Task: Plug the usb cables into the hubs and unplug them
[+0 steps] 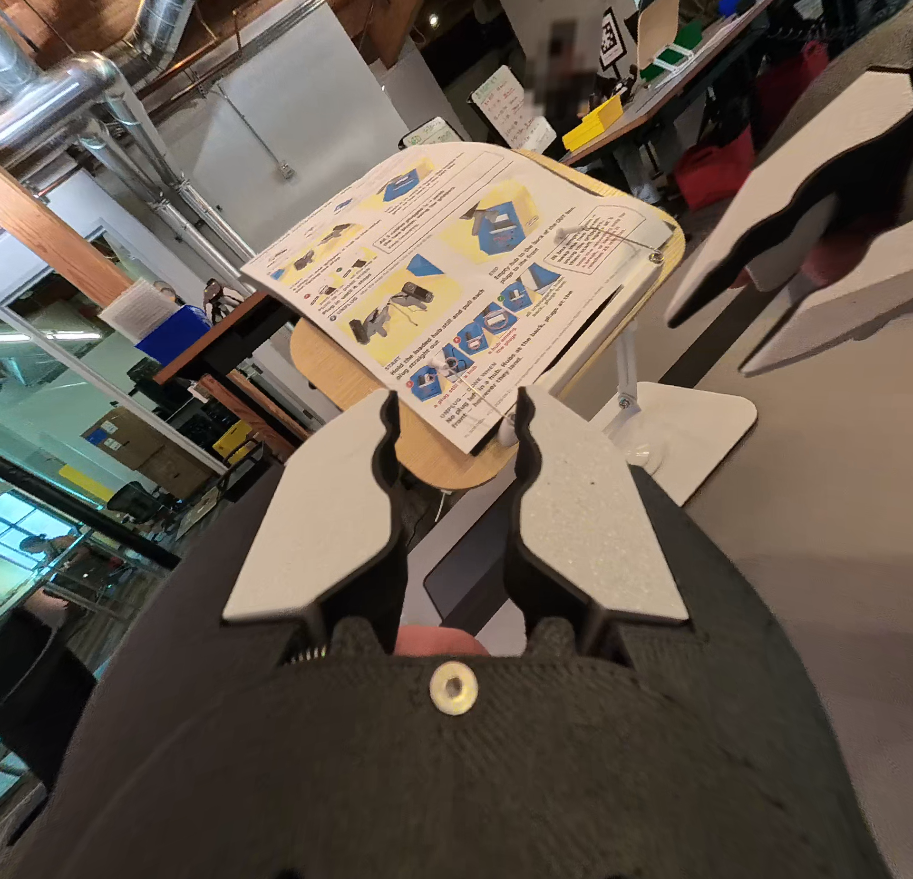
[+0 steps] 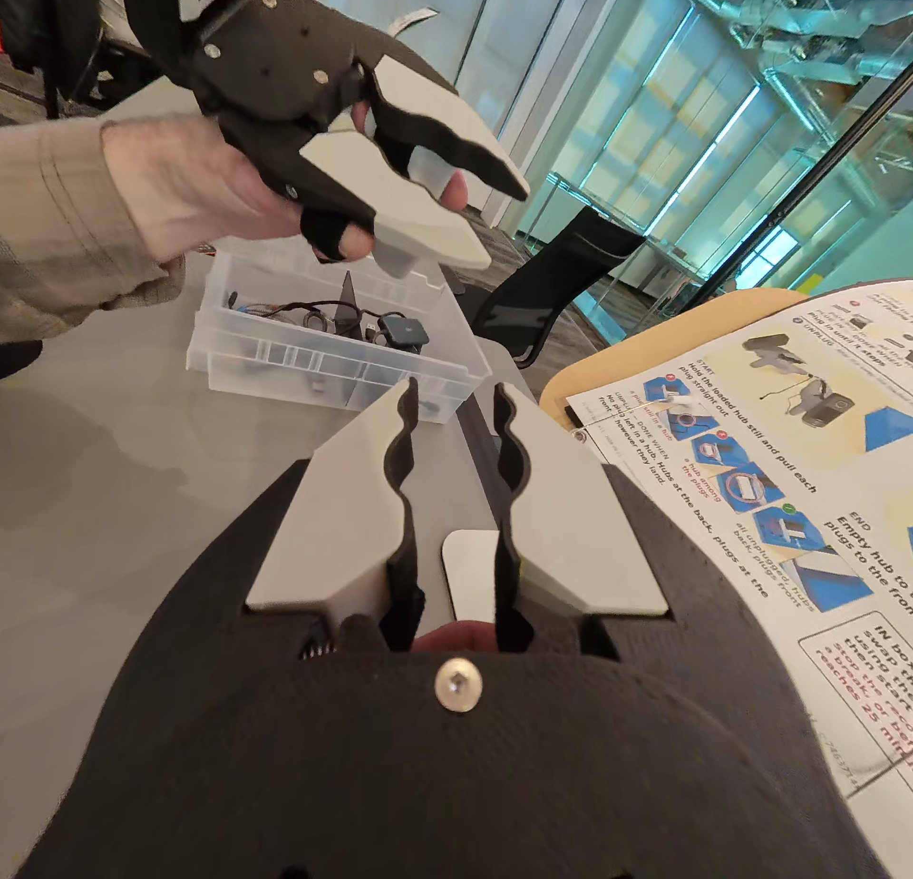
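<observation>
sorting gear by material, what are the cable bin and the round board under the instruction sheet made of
Cable bin: seems clear, slightly frosted plastic; the cables show through its walls. Round board: looks like light wood or wood-look laminate, matte, with faint grain lines.

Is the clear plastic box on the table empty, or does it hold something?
Not empty. In the right wrist view the clear plastic box holds tangled dark cables and a dark hub, beside a dark divider.
</observation>
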Available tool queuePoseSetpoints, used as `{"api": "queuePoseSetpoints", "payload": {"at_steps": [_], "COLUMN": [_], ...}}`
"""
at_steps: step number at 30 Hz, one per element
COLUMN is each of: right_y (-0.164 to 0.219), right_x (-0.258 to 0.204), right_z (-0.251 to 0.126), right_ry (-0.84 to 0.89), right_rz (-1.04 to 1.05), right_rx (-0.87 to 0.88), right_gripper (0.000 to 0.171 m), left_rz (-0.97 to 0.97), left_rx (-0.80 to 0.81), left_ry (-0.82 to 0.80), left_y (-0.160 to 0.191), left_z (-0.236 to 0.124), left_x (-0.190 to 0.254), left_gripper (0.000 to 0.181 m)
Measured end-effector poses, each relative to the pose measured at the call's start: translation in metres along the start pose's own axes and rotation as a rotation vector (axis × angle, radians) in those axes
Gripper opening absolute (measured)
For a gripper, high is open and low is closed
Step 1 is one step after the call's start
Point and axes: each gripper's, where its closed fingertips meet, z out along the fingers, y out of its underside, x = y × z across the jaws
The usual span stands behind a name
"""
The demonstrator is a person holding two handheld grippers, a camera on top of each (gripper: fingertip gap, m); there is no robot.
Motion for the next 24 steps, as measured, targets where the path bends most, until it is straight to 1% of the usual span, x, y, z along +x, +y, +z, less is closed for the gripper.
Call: {"api": "queuePoseSetpoints", "payload": {"at_steps": [3,7,9,12,15,17,19,21,24], "right_y": [0.001,0.011,0.012,0.012,0.013,0.009,0.007,0.008,0.013], "right_x": [-0.002,-0.005,-0.006,-0.010,-0.009,-0.009,-0.008,-0.008,-0.006], "right_z": [-0.001,-0.002,-0.002,-0.001,-0.004,-0.007,-0.009,-0.010,-0.011], "right_ry": [-0.015,-0.032,-0.035,-0.047,-0.042,-0.043,-0.046,-0.049,-0.047], "right_rz": [0.000,-0.013,-0.021,-0.039,-0.053,-0.045,-0.035,-0.032,-0.028], "right_rx": [-0.005,-0.056,-0.069,-0.080,-0.093,-0.074,-0.059,-0.058,-0.070], "right_gripper": [0.028,0.030,0.029,0.031,0.031,0.031,0.030,0.030,0.029], "left_rz": [-0.002,0.005,0.016,-0.001,0.035,0.032,0.019,0.044,0.107], "left_rx": [-0.004,-0.028,-0.031,-0.003,-0.039,-0.098,-0.174,-0.307,-0.455], "left_ry": [-0.031,-0.056,-0.071,-0.088,-0.148,-0.172,-0.127,-0.122,-0.120], "left_y": [0.002,0.006,0.004,-0.009,-0.011,-0.004,0.008,0.034,0.075], "left_z": [-0.005,-0.007,-0.007,-0.011,-0.020,-0.026,-0.033,-0.045,-0.064], "left_x": [-0.011,-0.017,-0.019,-0.023,-0.041,-0.061,-0.073,-0.088,-0.107], "left_gripper": [0.040,0.035,0.037,0.041,0.042,0.044,0.050,0.056,0.051]}}
